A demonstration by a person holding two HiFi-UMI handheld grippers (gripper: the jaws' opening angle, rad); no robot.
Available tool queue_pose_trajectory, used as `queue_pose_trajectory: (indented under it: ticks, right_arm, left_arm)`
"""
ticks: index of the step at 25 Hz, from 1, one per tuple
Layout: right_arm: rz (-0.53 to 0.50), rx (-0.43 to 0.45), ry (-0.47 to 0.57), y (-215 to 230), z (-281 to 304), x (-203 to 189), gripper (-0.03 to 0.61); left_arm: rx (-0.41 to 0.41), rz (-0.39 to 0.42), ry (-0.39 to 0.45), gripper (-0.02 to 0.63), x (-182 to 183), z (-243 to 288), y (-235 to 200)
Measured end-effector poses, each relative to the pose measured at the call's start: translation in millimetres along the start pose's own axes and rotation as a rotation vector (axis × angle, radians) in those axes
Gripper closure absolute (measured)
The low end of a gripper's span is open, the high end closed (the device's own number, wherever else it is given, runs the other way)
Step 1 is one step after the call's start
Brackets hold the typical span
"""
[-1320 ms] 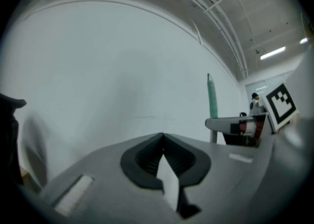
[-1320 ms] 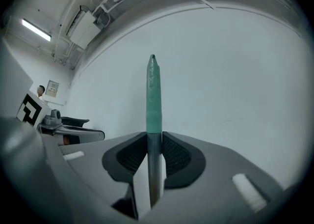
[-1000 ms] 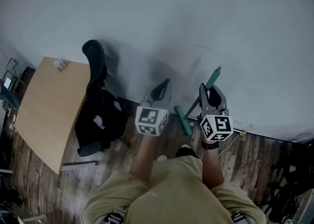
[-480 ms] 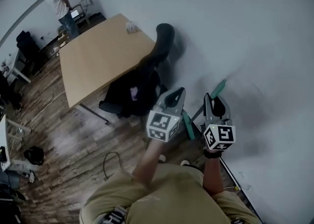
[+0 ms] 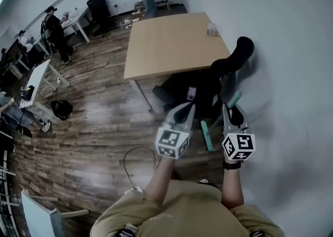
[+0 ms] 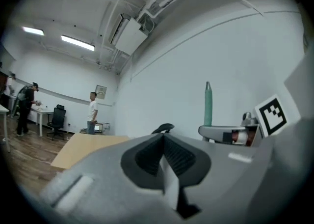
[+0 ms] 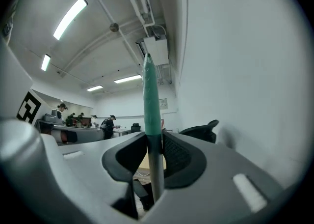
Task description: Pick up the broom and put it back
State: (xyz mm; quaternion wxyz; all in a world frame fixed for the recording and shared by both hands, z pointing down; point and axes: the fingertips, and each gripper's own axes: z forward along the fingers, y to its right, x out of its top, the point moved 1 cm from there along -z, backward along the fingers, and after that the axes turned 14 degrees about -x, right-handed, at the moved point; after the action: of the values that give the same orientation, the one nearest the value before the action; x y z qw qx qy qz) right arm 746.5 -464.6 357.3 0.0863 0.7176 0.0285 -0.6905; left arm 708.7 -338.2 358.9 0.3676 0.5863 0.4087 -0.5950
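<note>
Broom held upright beside wall.
Right gripper clamps it; left gripper is closed, empty. Keep it vertical, clear of chair.

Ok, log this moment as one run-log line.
step: broom held, not yet put back | right hand-held gripper: shut on broom handle, handle upright | left hand-held gripper: shut, empty | nearby: black chair, white wall
</note>
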Motion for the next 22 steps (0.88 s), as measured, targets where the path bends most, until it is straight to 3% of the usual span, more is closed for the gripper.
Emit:
queue_pose_trajectory:
  ticks: [6, 12, 16, 22]
  right_arm:
    - [-0.013, 0.201, 0.006, -139.8, 41.0, -3.6, 0.483]
    - [-0.021, 0.394, -0.028, -310.3, 66.2, -21.5, 0.486]
    - [-0.04, 0.522, -0.075, -422.8, 63.5, -55.0, 0.486]
    - [-0.088, 0.723, -0.146, -572.3, 66.2, -99.1, 0.485]
  left_arm:
    - [0.178, -0.014, 0.071, 0.612, 12.4, -98.2, -98.9]
    - [0.363, 0.0, 0.151, 0.612, 29.7, -237.5, -200.5]
    - [0.502, -0.008, 0.193, 0.612, 18.9, -345.4, -250.1]
    - [0.716, -0.046, 0.175, 0.612, -9.1, -479.2, -296.0]
